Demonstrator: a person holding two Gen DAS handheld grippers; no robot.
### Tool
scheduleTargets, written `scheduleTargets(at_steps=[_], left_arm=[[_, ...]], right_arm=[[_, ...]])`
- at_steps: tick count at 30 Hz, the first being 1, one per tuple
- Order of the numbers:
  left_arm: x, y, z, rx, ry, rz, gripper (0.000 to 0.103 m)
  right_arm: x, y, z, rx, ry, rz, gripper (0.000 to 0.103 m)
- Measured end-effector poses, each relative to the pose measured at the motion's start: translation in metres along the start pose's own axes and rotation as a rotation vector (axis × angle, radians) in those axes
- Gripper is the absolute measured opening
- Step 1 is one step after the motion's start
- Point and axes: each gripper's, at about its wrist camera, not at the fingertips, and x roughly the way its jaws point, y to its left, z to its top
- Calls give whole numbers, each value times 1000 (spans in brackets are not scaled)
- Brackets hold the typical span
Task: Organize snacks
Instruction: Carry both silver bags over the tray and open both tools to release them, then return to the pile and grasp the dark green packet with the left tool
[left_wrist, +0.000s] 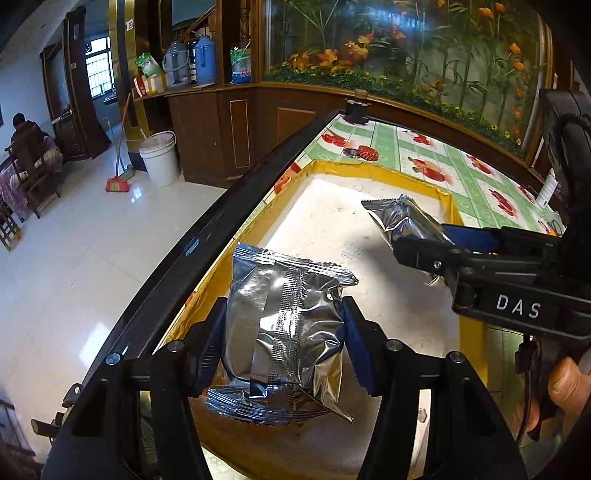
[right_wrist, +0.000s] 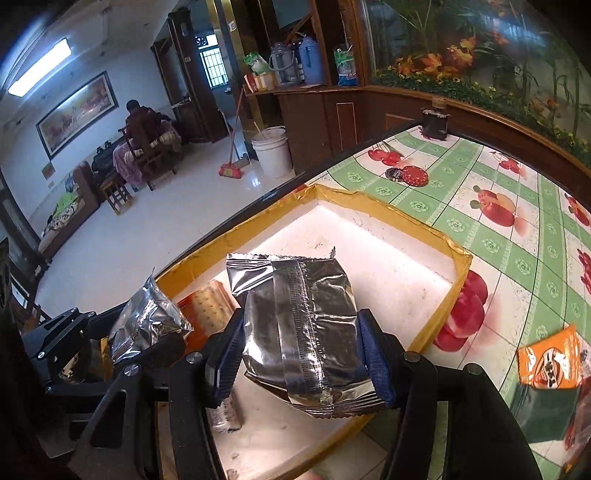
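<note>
My left gripper (left_wrist: 284, 306) is shut on a silver foil snack packet (left_wrist: 284, 332), its blue pads pressing both sides. It hangs over a shallow white box with a yellow taped rim (left_wrist: 369, 171). My right gripper (right_wrist: 301, 317) is shut on a second silver foil packet (right_wrist: 303, 332), also above the box (right_wrist: 458, 258). From the left wrist view, the right gripper (left_wrist: 424, 236) and its packet (left_wrist: 399, 218) sit further right over the box. An orange cracker packet (right_wrist: 210, 306) lies inside the box near its left wall.
An orange snack packet (right_wrist: 550, 362) lies on the fruit-print tablecloth (right_wrist: 491, 236) to the right of the box. A red round tin (right_wrist: 415, 175) and a black object (right_wrist: 436, 123) sit farther back. The table's dark edge (left_wrist: 207, 236) runs along the left. A person sits far across the room.
</note>
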Motion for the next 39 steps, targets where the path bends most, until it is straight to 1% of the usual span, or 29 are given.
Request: scheduleTargets(at_steps=[5,8,9,11,12,13,17,19,24,25,28,29,30,31,34,36,39], left_arm=[[4,3,-2,-5,16,14,59],[4,5,-1,-16,25,23,59],[3,6,-1,-18,24,31,61],[-1,4,0,-10,10,55,69],[-3,4,0,-6,1,69,75],[-6,4,1,-3,-9,75,76],[-13,4,3,-8,-25,76,77],[-16,0,4,-3,-31,68,77],[-23,-12,5,5,-42,53,77],[-25,-14,5,4,-42,34,77],[-35,-24,7,-3,-52,-74,77],[-38,-29,8,0,-57,-101,78],[-41,-35,8,9,-62,-123,81],[-43,-43,9,24,-66,-144,83],[-47,-73,8,93,-68,-186,83],[-46,-94,7,139,-52,-222,83],[-45,-122,5,202,-35,-255,83]], right_arm=[[8,2,3,-16,11,-15,60],[14,4,4,-26,28,-5,61],[15,5,5,-29,29,-5,62],[15,7,5,-32,27,-15,62],[14,7,5,-31,25,-18,64],[12,7,5,-30,20,-24,67],[-9,-1,1,-12,-19,-51,71],[-23,-9,-4,10,-43,-61,77],[-58,-39,-28,80,-75,-99,82],[-63,-46,-34,97,-76,-105,83],[-81,-66,-55,147,-81,-127,84],[-87,-74,-63,167,-86,-136,84],[-94,-84,-73,197,-89,-146,84],[-99,-90,-81,219,-92,-150,84],[-117,-112,-106,284,-95,-173,84],[-130,-128,-124,317,-96,-207,84],[-150,-149,-146,373,-105,-251,84]])
